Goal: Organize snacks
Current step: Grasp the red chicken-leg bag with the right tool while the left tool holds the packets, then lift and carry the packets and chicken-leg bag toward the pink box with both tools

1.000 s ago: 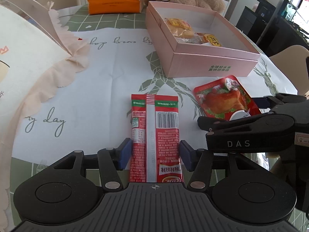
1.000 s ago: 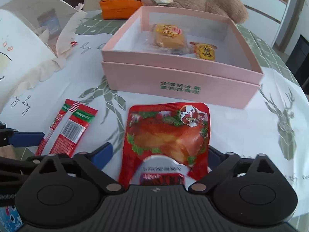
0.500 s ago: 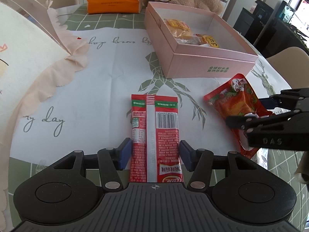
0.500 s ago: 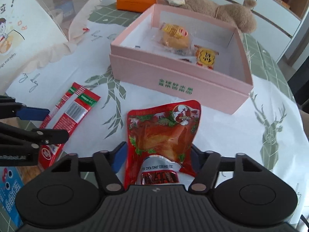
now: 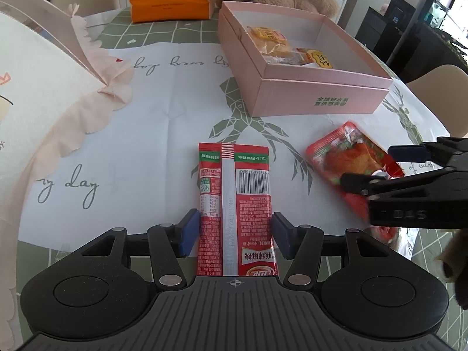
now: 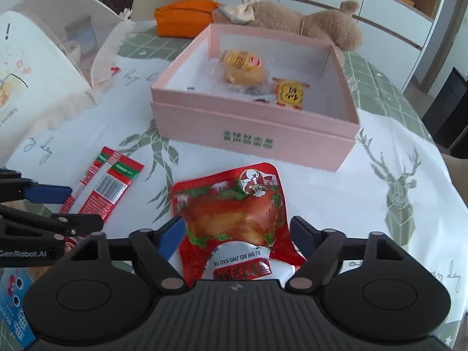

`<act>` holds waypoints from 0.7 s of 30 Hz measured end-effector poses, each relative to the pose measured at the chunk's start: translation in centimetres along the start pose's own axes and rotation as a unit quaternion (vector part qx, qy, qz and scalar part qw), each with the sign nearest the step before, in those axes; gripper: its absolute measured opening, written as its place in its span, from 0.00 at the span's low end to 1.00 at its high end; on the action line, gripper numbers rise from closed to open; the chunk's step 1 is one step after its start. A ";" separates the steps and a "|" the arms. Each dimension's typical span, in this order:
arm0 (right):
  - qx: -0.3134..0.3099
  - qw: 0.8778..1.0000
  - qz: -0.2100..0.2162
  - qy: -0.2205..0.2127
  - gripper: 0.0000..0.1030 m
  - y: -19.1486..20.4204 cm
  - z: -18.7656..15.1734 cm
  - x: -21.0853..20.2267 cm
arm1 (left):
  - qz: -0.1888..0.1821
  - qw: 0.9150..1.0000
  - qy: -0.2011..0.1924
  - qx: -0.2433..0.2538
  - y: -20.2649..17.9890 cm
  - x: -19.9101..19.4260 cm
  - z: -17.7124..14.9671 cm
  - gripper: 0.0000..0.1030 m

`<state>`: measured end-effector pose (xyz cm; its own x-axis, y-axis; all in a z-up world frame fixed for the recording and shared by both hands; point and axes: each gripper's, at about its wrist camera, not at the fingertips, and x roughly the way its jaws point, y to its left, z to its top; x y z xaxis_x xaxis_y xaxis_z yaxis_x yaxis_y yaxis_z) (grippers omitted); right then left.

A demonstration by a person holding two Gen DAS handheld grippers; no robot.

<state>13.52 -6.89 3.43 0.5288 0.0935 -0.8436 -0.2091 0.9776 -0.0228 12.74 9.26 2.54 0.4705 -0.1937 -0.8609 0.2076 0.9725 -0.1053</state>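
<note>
My left gripper point(image 5: 235, 231) is shut on a long red snack packet point(image 5: 235, 193), its blue pads pressing both long edges. The packet also shows in the right wrist view point(image 6: 108, 184). My right gripper point(image 6: 237, 234) is shut on a red roast-duck pouch point(image 6: 234, 204) and holds it lifted above the tablecloth; the pouch shows in the left wrist view point(image 5: 351, 155) too. An open pink box point(image 6: 254, 134) stands beyond, with two yellow wrapped cakes point(image 6: 244, 68) inside. The box lies far right in the left wrist view point(image 5: 316, 99).
A large cream gift bag point(image 5: 35, 82) with a frilled edge stands at the left. An orange pouch point(image 5: 171, 0) and a brown plush bear point(image 6: 316, 26) lie behind the box. A blue carton point(image 6: 11, 307) sits at the near left table edge.
My right gripper has lifted the roast-duck pouch off the table and carried it up and toward the pink box. My left gripper and its red packet have stayed put.
</note>
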 end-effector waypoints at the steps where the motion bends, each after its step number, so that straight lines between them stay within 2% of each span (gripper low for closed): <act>1: -0.002 1.000 -0.006 0.003 0.80 0.1 0.0 0.5 | -0.001 1.000 0.000 0.001 0.0 0.0 0.0 0.57; 2: 0.001 1.000 -0.004 0.011 0.80 0.0 -0.1 1.2 | -0.003 1.000 0.000 0.001 0.1 0.0 0.0 0.57; 3: 0.013 1.000 0.005 0.016 0.84 -0.2 -0.2 1.7 | -0.004 1.000 0.001 -0.001 0.2 0.0 0.0 0.57; 5: 0.045 0.999 0.026 0.002 0.92 -1.0 -0.3 2.1 | -0.005 1.000 0.001 -0.003 0.2 0.0 0.0 0.57; 7: 0.035 0.999 0.016 -0.001 0.95 -0.5 -0.3 2.5 | 0.000 1.000 0.003 0.000 0.1 0.1 0.1 0.57; 11: 0.020 1.000 0.020 -0.007 0.94 0.4 -0.6 2.3 | 0.006 1.000 0.007 0.005 -0.2 0.2 0.2 0.57; 12: 0.011 1.000 0.025 0.000 0.91 0.6 -0.5 2.2 | 0.007 1.000 0.008 0.005 -0.2 0.2 0.2 0.57; 13: 0.002 0.999 0.031 0.007 0.81 0.7 -0.3 2.1 | 0.008 1.000 0.010 0.004 -0.2 0.2 0.2 0.57; 14: -0.005 0.999 0.036 0.010 0.79 0.6 -0.1 1.8 | 0.009 1.000 0.011 0.004 -0.3 0.2 0.3 0.57; 16: -0.019 0.999 0.048 0.013 0.64 0.5 0.0 0.9 | 0.013 1.000 0.013 0.005 -0.5 0.2 0.3 0.58; 17: -0.024 0.998 0.053 0.010 0.55 0.5 0.0 0.4 | 0.016 1.000 0.014 0.007 -0.5 0.3 0.4 0.58; 18: -0.031 0.998 0.045 0.008 0.40 0.5 0.1 -0.1 | 0.019 1.000 0.015 0.009 -0.6 0.3 0.4 0.58; 21: -0.027 0.998 0.057 0.012 0.33 -0.4 0.3 -0.9 | 0.025 0.999 0.021 0.008 -0.8 0.4 0.6 0.58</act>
<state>13.42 -7.34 4.35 0.4799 0.1979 -0.8547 -0.3108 0.9494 0.0454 13.29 8.28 2.54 0.4443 -0.1395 -0.8849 0.1982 0.9786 -0.0547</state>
